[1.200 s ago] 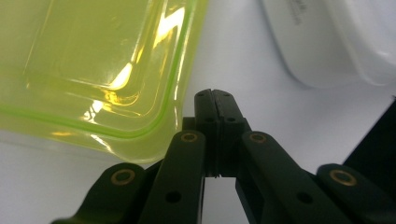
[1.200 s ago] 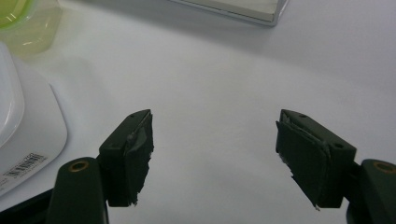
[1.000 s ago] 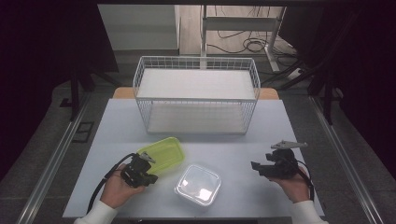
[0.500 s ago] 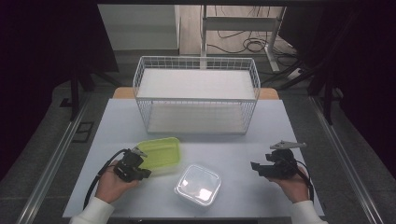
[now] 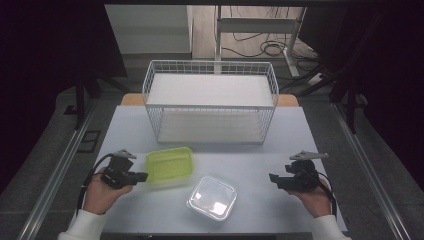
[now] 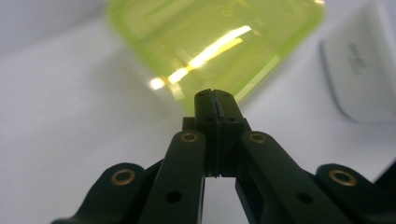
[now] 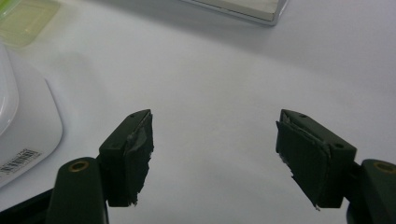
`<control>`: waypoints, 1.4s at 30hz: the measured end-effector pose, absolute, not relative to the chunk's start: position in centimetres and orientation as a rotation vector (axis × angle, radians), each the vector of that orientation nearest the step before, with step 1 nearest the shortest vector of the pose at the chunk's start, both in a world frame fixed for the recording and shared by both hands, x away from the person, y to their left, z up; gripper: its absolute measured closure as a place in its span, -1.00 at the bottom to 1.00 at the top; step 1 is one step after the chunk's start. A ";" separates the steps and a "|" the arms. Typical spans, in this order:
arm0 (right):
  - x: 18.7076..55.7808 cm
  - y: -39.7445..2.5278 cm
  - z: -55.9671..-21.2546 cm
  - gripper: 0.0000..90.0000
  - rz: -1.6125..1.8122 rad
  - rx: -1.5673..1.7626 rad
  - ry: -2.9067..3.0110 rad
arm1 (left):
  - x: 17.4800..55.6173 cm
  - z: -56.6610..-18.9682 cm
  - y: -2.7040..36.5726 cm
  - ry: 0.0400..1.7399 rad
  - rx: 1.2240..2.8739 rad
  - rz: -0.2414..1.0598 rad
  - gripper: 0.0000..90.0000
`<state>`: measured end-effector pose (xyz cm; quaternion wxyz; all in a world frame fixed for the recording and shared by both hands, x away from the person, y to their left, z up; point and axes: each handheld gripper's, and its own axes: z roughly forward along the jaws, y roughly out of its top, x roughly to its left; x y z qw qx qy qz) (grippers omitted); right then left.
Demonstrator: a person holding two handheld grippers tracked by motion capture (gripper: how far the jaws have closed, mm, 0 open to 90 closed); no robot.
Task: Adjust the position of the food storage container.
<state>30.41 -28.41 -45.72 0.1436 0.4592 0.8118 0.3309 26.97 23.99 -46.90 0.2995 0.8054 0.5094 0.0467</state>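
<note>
High view: green container [image 5: 170, 165] just beside left claw [image 5: 141, 176] (pinched together).

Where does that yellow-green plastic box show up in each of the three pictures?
High view: the yellow-green box lies left of centre on the table, at the tips of the left gripper.
Left gripper view: it spans the top, just beyond the shut jaws.
Right gripper view: a blurred corner at top left.
Shared landmark: the clear container, at the right edge and the left edge.
</note>
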 end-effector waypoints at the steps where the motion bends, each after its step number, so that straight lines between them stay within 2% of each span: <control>1: 30.4 -28.4 -45.7 -0.39 0.954 1.324 2.341 | 27.0 -46.9 24.0 1.353 2.138 0.124 1.00; 8: 30.5 -28.3 -45.8 -0.39 0.946 1.327 2.340 | 27.9 -48.3 26.2 1.459 2.092 0.127 1.00; 26: 30.4 -28.3 -45.8 -0.39 0.940 1.328 2.337 | 29.5 -49.3 25.2 1.453 2.101 0.081 1.00; 42: 30.5 -28.3 -45.9 -0.39 0.940 1.332 2.330 | 30.2 -49.5 24.7 1.466 2.087 0.110 1.00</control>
